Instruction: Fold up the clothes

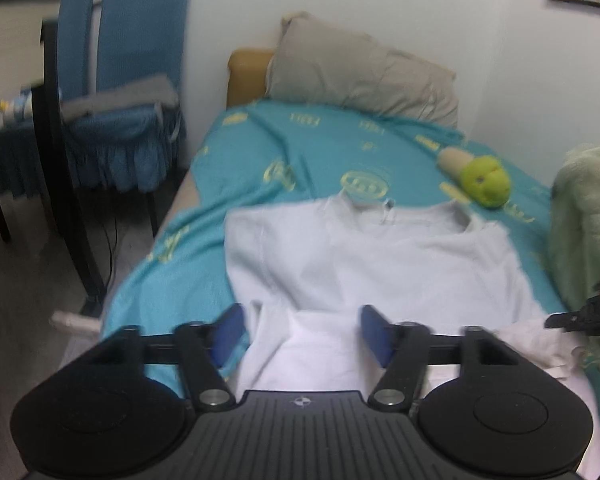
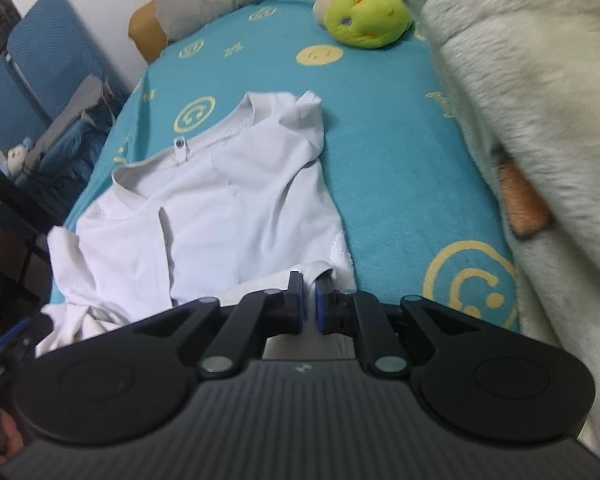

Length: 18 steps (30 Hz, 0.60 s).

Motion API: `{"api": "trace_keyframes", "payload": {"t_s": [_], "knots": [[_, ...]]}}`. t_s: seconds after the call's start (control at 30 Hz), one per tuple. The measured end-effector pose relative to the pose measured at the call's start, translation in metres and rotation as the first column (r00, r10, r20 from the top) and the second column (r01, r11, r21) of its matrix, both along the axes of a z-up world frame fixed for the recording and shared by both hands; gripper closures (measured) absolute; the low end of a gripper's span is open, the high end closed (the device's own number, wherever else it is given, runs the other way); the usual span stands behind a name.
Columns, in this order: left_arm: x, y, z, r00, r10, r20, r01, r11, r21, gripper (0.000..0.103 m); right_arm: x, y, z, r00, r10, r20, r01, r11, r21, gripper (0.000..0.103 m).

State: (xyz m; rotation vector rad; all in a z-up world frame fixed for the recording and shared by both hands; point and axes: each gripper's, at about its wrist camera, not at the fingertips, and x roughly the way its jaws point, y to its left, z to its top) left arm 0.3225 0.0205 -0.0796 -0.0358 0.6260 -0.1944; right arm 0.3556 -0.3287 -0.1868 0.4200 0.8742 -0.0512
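Left gripper (image 1: 300, 330): jaws stood wide apart over the near hem, pads clear of the cloth.
Right gripper (image 2: 308, 304): nearly closed, pinching a fold of the white shirt's (image 2: 220, 200) edge.
White shirt: lay spread on the teal bedsheet (image 2: 388, 152), collar toward the pillow (image 1: 360, 68).
Plush toy (image 2: 364, 14): green, beyond the shirt, apart from it.
Blanket (image 2: 520, 80): pale, heaped at the bed's right.
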Motion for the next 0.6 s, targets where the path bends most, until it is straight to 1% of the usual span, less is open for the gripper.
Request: {"api": "trace_keyframes", "payload": {"t_s": [0.07,0.13,0.23,0.27,0.3,0.33,0.5,0.53,0.6], "knots": [[-0.017,-0.002,0.014,0.999,-0.006,0.034,0.006,1.0,0.003,0.023,-0.01,0.002,0.008,1.0,-0.006,0.017,0.006,1.0,-0.025,0.092],[-0.037,-0.002,0.028,0.998,-0.009,0.061,0.009,1.0,0.004,0.021,-0.023,0.006,0.018,0.999,-0.008,0.052,0.011,0.998,-0.059,0.092],[-0.069,0.002,0.045,0.995,-0.008,0.101,0.006,1.0,0.011,0.018,-0.047,0.011,0.034,0.995,0.019,0.093,-0.015,0.999,-0.049,0.089],[-0.08,0.002,0.051,0.993,-0.01,0.113,0.008,1.0,0.012,0.016,-0.055,0.013,0.04,0.994,0.029,0.107,-0.024,0.999,-0.044,0.059],[-0.09,0.003,0.056,0.992,-0.012,0.125,0.011,1.0,0.012,0.015,-0.065,0.016,0.046,0.99,0.042,0.132,-0.036,0.998,-0.051,0.015],[-0.1,0.003,0.062,0.99,-0.014,0.137,0.012,1.0,0.012,0.013,-0.075,0.019,0.053,0.986,0.055,0.157,-0.047,0.997,-0.058,0.0],[-0.144,0.006,0.085,0.979,-0.021,0.201,0.02,1.0,0.003,0.003,-0.12,0.037,0.087,0.957,0.13,0.261,-0.092,0.984,-0.151,0.0],[-0.153,0.007,0.087,0.977,-0.02,0.211,0.02,1.0,-0.001,0.0,-0.129,0.038,0.091,0.953,0.128,0.276,-0.088,0.985,-0.151,0.0],[-0.167,0.009,0.087,0.976,-0.018,0.215,0.019,1.0,0.0,0.0,-0.146,0.04,0.099,0.945,0.123,0.304,-0.08,0.985,-0.15,0.0]]}}
